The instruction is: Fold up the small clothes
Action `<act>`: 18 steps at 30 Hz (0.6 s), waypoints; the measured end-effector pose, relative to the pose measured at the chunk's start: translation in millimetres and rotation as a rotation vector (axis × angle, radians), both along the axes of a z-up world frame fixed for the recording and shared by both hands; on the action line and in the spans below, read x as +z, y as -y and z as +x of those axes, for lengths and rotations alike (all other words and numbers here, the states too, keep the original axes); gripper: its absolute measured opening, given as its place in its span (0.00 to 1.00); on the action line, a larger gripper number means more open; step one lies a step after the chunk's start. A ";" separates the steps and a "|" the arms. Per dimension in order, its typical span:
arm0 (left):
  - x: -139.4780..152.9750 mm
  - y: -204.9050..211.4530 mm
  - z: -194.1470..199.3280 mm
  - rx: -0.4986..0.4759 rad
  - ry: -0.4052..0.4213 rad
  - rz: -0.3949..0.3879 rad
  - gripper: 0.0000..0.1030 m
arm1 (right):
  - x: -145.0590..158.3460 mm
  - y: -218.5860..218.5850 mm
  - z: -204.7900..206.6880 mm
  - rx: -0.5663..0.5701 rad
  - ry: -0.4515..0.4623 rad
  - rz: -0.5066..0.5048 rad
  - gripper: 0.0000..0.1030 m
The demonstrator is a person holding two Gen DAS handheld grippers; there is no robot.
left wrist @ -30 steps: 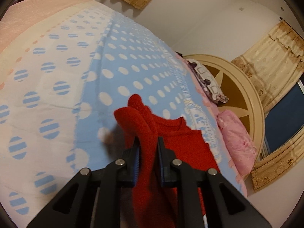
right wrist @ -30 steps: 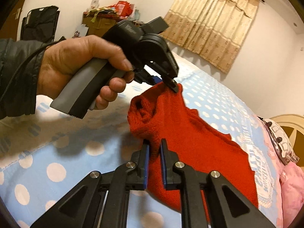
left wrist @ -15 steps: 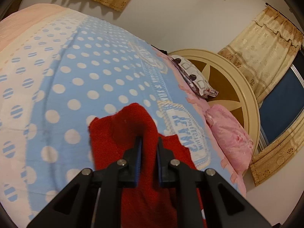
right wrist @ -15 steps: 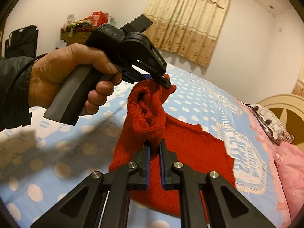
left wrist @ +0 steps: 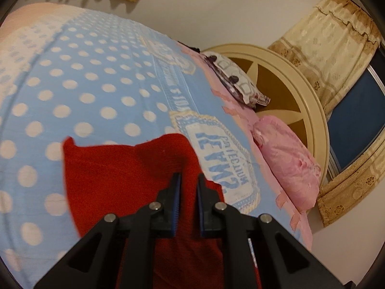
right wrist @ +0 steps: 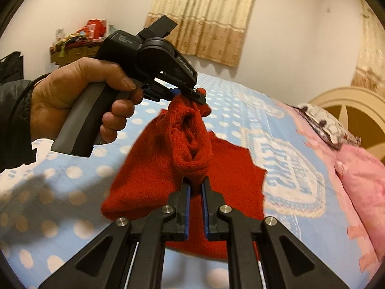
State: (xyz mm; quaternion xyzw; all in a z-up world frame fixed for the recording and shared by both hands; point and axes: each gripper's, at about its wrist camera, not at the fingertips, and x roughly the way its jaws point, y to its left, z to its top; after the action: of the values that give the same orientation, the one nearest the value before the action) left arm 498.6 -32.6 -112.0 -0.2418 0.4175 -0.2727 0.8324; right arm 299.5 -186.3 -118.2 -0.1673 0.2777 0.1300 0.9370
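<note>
A small red knitted garment (left wrist: 115, 175) lies partly on the blue polka-dot bedspread (left wrist: 96, 91). My left gripper (left wrist: 189, 180) is shut on one edge of it. In the right wrist view the garment (right wrist: 154, 180) is lifted by one end. My right gripper (right wrist: 196, 184) is shut on a bunched fold of it. The left gripper (right wrist: 195, 96), held in a hand, pinches the other end of the same raised edge, above and beyond my right gripper. The rest of the garment drapes down onto the bed.
A pink pillow (left wrist: 286, 159) and a patterned pillow (left wrist: 235, 79) lie by the round cream headboard (left wrist: 308, 96) at the right. Curtains (right wrist: 207, 14) hang on the far wall. A cluttered shelf (right wrist: 77, 41) stands at the back left.
Both grippers have carried the raised edge of the red garment toward the headboard side. The lower part now lies flatter and wider on the bedspread. Both stay shut on the cloth.
</note>
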 end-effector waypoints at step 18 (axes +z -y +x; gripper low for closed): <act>32.7 21.4 -63.9 -0.044 0.231 0.275 0.71 | -14.5 93.7 19.9 -0.074 -0.288 0.236 0.10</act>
State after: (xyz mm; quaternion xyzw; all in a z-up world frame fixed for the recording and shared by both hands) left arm 434.7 -54.0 -79.3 -0.0836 0.3577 -0.2572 0.8938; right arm 319.4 -280.0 -132.7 -0.0256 0.3976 0.1498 0.9049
